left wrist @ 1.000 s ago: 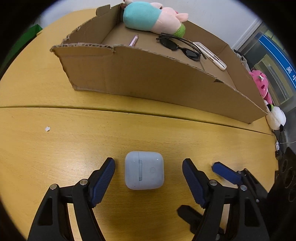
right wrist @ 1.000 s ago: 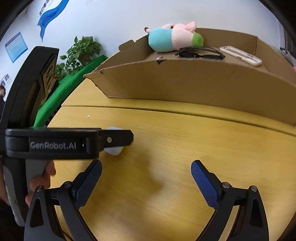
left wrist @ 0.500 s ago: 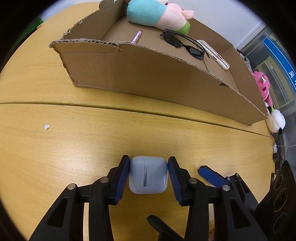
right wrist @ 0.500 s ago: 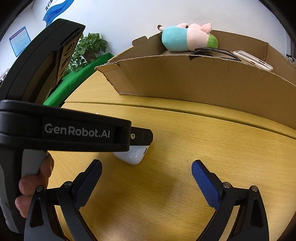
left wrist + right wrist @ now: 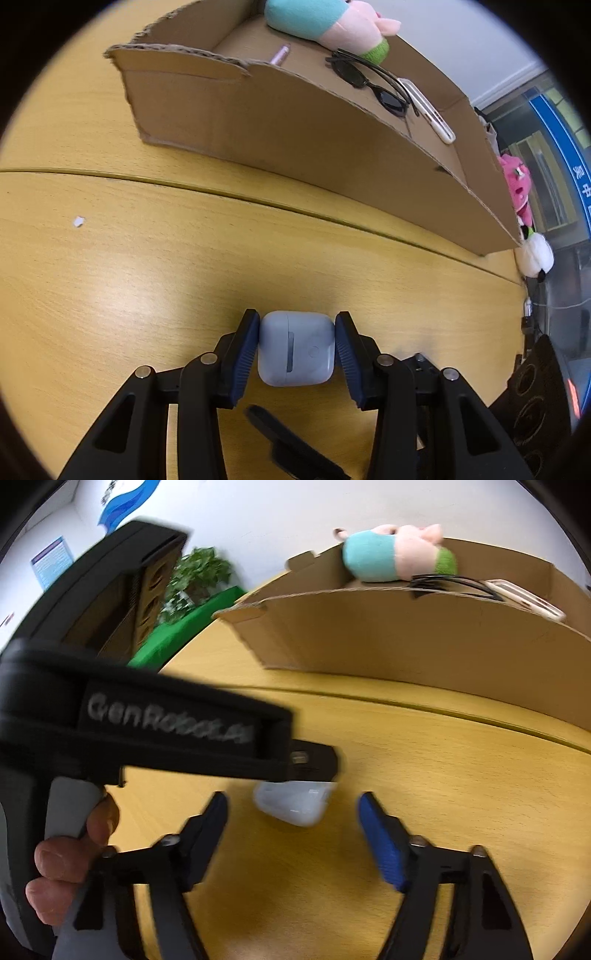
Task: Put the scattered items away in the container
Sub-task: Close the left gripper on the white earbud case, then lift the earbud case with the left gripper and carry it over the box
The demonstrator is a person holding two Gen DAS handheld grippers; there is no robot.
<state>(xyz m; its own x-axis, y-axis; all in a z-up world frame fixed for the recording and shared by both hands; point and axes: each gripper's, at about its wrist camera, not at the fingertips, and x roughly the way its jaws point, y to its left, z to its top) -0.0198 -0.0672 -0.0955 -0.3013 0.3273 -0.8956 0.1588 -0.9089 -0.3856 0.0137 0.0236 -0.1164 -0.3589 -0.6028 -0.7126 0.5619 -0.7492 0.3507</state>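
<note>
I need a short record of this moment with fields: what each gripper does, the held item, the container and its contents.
left gripper: shut on the earbud case
right gripper: open, holds nothing
earbud case: white, between the blue pads, above the wooden table
container: cardboard box, open top
inside box: plush toy, sunglasses, remote control, pink pen

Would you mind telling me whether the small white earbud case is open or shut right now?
Shut: the small white earbud case shows an unbroken rounded shell, no lid raised, clamped between the left claw's blue pads.
</note>
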